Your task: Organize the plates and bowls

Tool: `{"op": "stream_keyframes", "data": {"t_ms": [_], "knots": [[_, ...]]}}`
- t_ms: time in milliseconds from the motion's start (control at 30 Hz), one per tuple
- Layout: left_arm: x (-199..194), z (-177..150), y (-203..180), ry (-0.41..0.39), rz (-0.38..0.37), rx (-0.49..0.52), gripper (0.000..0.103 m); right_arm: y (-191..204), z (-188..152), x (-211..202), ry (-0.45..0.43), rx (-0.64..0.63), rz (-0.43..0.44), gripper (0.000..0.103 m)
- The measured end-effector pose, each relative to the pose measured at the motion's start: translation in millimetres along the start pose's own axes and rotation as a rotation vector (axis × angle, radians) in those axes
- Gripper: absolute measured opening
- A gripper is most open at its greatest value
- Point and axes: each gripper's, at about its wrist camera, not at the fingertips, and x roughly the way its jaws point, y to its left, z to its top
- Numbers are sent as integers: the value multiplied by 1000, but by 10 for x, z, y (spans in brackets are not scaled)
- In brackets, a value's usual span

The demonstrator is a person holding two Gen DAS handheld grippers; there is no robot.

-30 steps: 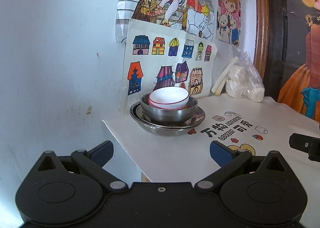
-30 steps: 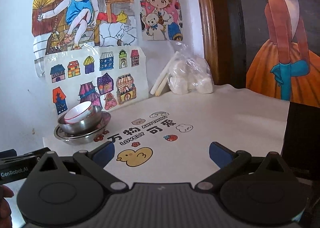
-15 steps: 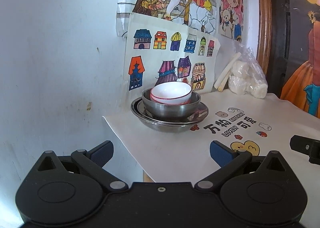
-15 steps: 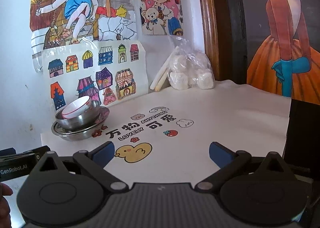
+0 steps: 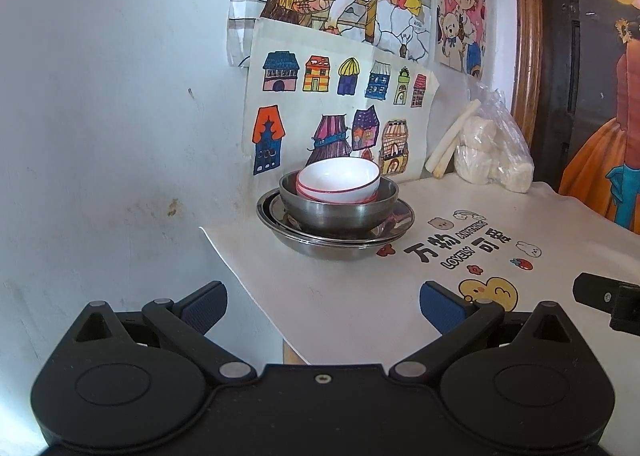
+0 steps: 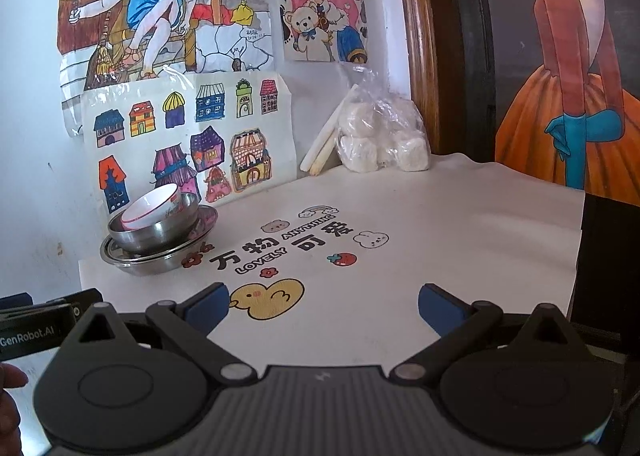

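The left gripper (image 5: 323, 306) hangs at the near left corner of the desk (image 5: 360, 308), its blue-padded fingers (image 5: 206, 306) wide apart with nothing between them. The right gripper (image 6: 323, 306) sits over the near middle of the desk, fingers (image 6: 438, 310) likewise spread and empty, just short of a yellow duck print (image 6: 268, 298). Part of a hand (image 6: 10, 404) shows at the lower left edge of the right view.

Beyond the duck runs printed lettering (image 6: 280, 246) across the white desk cover. Further back, at the far left corner close to the wall, stands the stack: a white bowl (image 5: 339, 180) with a red rim nests tilted inside a steel bowl (image 5: 338, 204), which rests in a shallow steel plate (image 5: 336, 244). Both grippers are well apart from it.

At the back, a clear bag (image 6: 380, 136) of white lumps leans by the wall, with pale sticks (image 6: 324, 140) beside it. Coloured drawings (image 6: 180, 136) hang on the wall behind the stack.
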Motion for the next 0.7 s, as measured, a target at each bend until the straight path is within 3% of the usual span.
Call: {"op": "stream_keyframes", "data": {"t_ms": [700], "knots": [[-4, 8, -11, -1, -1, 1, 102, -4, -11, 22, 8, 3, 0, 103]]}}
